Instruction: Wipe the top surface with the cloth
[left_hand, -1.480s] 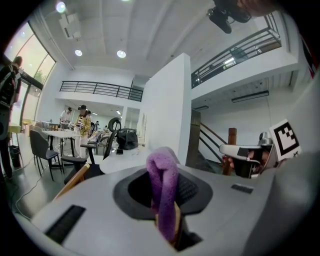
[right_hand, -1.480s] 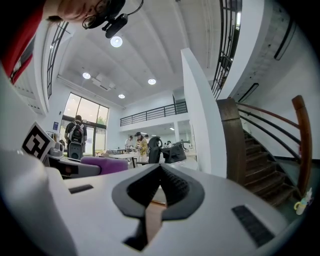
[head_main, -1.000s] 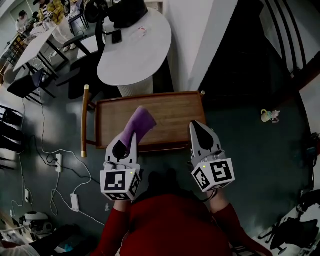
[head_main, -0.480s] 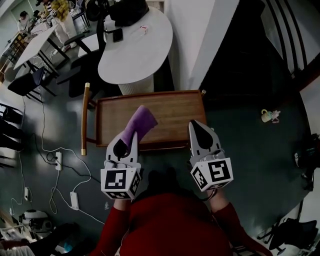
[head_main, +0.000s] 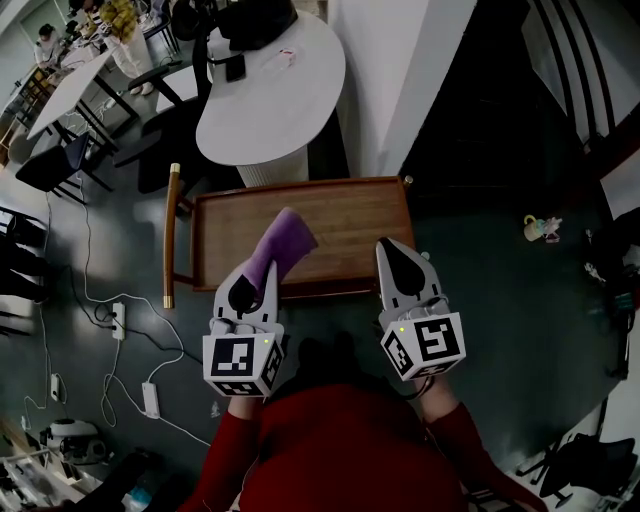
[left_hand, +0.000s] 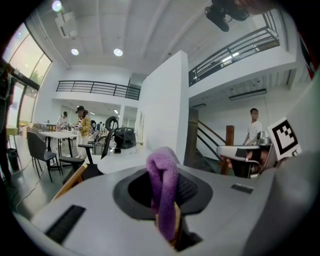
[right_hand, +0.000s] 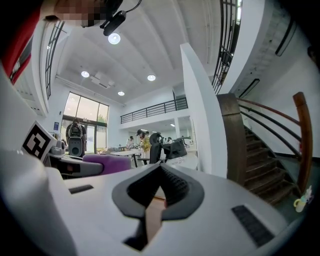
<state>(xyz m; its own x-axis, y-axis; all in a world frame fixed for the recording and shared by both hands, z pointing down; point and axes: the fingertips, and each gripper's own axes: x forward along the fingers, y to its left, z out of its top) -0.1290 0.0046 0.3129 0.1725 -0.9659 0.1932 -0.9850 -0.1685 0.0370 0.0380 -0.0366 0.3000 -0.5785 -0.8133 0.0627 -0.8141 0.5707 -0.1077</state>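
Note:
A wooden cart top (head_main: 340, 225) with a raised rim lies below me in the head view. My left gripper (head_main: 258, 276) is shut on a purple cloth (head_main: 276, 246), which sticks out forward over the cart's near left part. In the left gripper view the purple cloth (left_hand: 163, 192) stands pinched between the jaws. My right gripper (head_main: 398, 260) hovers over the cart's near right edge, its jaws closed together with nothing between them. The right gripper view shows the purple cloth (right_hand: 107, 162) at left.
A round white table (head_main: 270, 90) with a black bag stands just beyond the cart, next to a white wall (head_main: 390, 80). The cart's wooden handle (head_main: 169, 240) is at left. Cables and a power strip (head_main: 150, 403) lie on the dark floor at left. A staircase (right_hand: 260, 170) rises at right.

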